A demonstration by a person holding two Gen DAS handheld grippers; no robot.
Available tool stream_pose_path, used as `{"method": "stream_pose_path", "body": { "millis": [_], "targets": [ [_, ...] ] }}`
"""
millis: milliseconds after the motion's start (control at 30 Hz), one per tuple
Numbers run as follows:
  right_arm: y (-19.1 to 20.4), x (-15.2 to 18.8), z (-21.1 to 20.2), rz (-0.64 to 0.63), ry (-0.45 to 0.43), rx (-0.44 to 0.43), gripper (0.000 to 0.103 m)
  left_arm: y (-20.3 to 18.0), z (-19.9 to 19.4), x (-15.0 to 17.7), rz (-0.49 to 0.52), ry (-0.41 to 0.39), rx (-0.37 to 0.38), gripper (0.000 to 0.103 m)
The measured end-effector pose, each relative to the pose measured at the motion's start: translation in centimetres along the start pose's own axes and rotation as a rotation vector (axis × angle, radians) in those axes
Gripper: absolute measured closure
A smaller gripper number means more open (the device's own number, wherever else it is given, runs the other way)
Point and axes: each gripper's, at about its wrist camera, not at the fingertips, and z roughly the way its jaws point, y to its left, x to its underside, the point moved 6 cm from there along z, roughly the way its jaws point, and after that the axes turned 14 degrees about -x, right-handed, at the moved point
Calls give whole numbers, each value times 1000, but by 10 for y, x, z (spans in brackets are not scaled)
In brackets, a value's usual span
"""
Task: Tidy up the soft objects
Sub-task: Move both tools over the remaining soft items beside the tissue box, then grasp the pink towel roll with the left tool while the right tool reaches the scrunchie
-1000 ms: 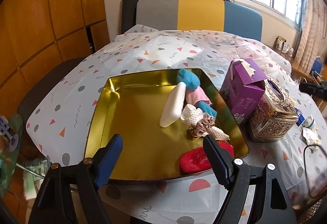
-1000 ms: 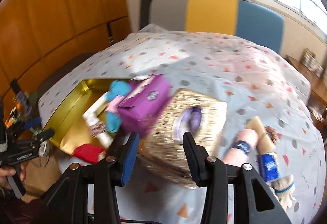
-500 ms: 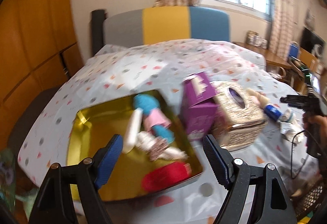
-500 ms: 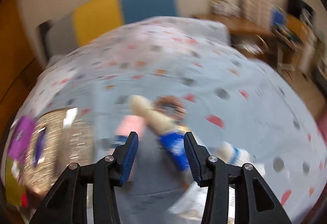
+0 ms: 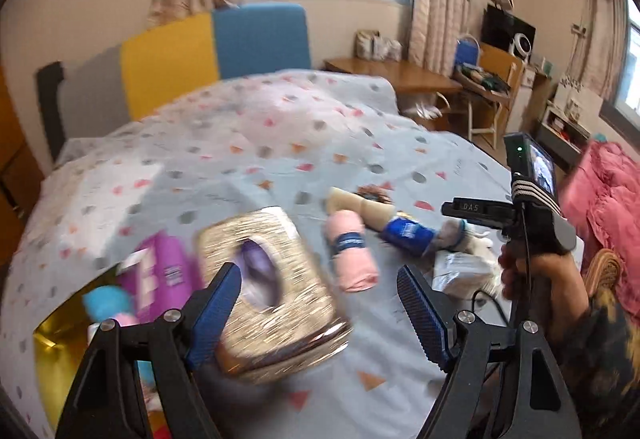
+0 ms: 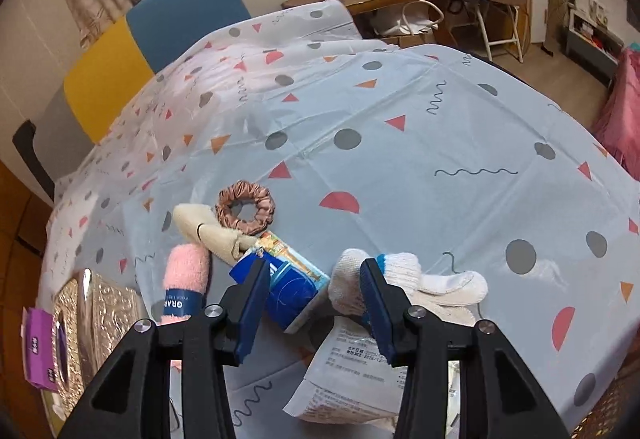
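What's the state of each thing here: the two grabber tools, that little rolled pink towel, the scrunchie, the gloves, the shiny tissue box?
Left gripper: open, empty.
Right gripper: open, empty, over the pile.
Pink towel: rolled, banded, lying flat.
Scrunchie: flat on the cloth.
Gloves: bunched, lying loose.
Tissue box: tissue showing in its slot.

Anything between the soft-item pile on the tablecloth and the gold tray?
Yes. The gold embossed tissue box and purple carton stand between the pink rolled towel, with the other soft pieces around it, and the gold tray at lower left.
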Motion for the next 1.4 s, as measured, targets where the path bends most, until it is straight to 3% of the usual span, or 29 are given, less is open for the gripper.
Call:
{"method": "stream_pose_path", "body": {
  "millis": [167,333,467,567,833,1033,1067,1133,1400],
  "targets": [
    [-16,-2,2,83,17,-4,56,-44,40,-24,69,44,7,23],
    [-26,-4,-2,134,6,-6,56,-64,89,-33,56,166,26,25],
    [-29,-5,-4,165,4,-27,56,-74,124,-34,44,262,44,40],
    [-29,-7,-6,173,-3,-41,55,-82,145,-32,71,301,23,44],
    [-25,-5,-3,183,16,-80,54,-90,190,-18,73,405,-39,43],
    [-23,-5,-3,177,22,-89,53,-105,209,-10,169,391,-110,43],
    [-24,-5,-3,178,21,-89,53,-110,213,-5,201,395,-115,56],
    [-24,-5,-3,178,20,-88,53,-115,215,4,262,376,-153,69],
    [-24,-4,-3,178,22,-94,53,-105,188,-2,142,309,-49,73]
  ]
}}
